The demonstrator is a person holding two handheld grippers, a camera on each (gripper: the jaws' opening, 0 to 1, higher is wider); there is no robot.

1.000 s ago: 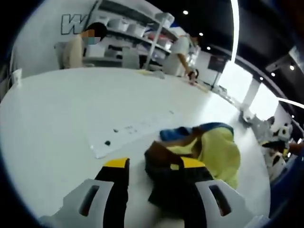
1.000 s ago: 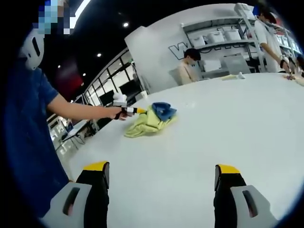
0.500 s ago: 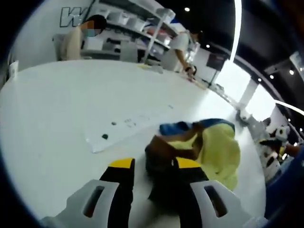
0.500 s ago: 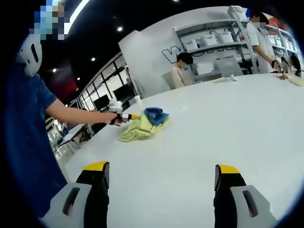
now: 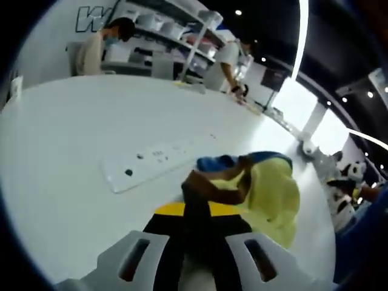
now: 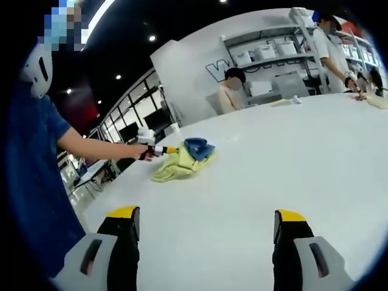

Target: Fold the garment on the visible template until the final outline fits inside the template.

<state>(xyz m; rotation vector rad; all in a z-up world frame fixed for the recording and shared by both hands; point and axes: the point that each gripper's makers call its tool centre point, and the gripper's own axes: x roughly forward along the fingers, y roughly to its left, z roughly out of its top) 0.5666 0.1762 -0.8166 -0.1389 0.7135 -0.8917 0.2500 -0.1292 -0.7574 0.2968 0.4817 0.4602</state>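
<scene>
A big white table fills a bright room with shelves. Wall letters are too cut off to read. The left gripper pinches the yellow and blue garment, beside a white template. The right gripper is spread wide over bare table.

The left claw is clamped on the garment's brown edge beside the template.

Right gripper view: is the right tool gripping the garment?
No: the right tool stands open over bare white table, far from the yellow and blue garment.
</scene>
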